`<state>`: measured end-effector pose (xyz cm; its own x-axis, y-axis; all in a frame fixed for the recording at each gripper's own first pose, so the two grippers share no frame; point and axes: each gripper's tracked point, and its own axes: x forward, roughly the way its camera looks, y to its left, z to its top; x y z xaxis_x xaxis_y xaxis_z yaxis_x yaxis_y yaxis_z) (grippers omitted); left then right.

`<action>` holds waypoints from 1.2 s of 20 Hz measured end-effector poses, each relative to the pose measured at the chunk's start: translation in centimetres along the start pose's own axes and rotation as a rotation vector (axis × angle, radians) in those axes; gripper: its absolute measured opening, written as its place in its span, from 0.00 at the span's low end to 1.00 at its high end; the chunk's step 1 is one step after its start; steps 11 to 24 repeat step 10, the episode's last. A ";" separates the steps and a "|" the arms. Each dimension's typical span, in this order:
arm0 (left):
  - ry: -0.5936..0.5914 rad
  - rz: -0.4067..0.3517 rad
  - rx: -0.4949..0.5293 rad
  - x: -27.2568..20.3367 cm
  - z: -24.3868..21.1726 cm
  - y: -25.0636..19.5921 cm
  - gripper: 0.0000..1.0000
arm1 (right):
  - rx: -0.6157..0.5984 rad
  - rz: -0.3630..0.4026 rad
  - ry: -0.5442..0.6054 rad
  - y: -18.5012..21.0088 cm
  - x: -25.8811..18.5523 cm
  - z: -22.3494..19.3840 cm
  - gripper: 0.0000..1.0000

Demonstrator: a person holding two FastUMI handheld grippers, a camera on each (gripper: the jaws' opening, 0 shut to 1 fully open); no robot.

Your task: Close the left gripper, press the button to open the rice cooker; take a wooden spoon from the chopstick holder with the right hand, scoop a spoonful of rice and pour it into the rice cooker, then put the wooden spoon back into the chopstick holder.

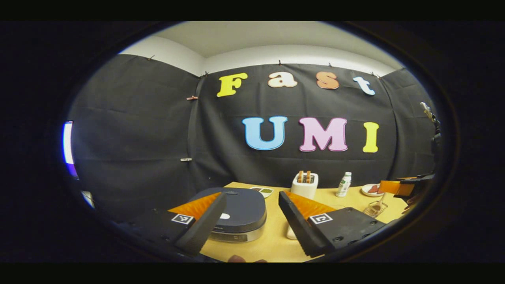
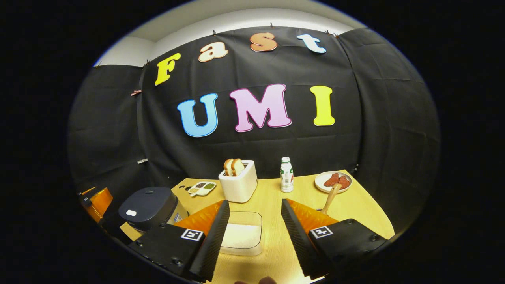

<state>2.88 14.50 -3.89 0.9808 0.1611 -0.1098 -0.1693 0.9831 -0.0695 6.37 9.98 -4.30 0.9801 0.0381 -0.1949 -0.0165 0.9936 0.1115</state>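
Opening step not begun: rice cooker (image 1: 232, 215), lid down, at the worktop's (image 2: 272, 244) left edge. Left hand-held gripper (image 1: 252, 223) and right hand-held gripper (image 2: 252, 232) both released. Next, the left must clench to press the button.

Mostly smooth plastic sitting on pale wood here

The table (image 2: 355, 213) looks like light wood with a smooth, slightly shiny top. The rice cooker (image 1: 240, 213) has a dark matt plastic lid with a shiny metal-looking band round its base. The toaster (image 2: 238, 185) is smooth white plastic, the rice container (image 2: 242, 234) clear glossy plastic, and the spoon (image 2: 329, 199) plain wood. The bottle (image 2: 287, 174) is glossy plastic, the plate (image 2: 321, 182) smooth and white.
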 end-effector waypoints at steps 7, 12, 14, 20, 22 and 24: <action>-0.004 -0.022 -0.018 -1.7 0.9 -1.9 0.94 | -0.004 -0.010 0.013 -1.1 -0.9 -0.2 0.83; -0.003 -0.023 -0.023 -2.1 0.9 -2.0 0.94 | -0.015 0.001 0.017 -0.6 -1.0 -0.1 0.83; -0.003 -0.023 -0.023 -2.1 0.9 -2.0 0.94 | -0.015 0.001 0.017 -0.6 -1.0 -0.1 0.83; -0.003 -0.023 -0.023 -2.1 0.9 -2.0 0.94 | -0.015 0.001 0.017 -0.6 -1.0 -0.1 0.83; -0.003 -0.023 -0.023 -2.1 0.9 -2.0 0.94 | -0.015 0.001 0.017 -0.6 -1.0 -0.1 0.83; -0.003 -0.023 -0.023 -2.1 0.9 -2.0 0.94 | -0.015 0.001 0.017 -0.6 -1.0 -0.1 0.83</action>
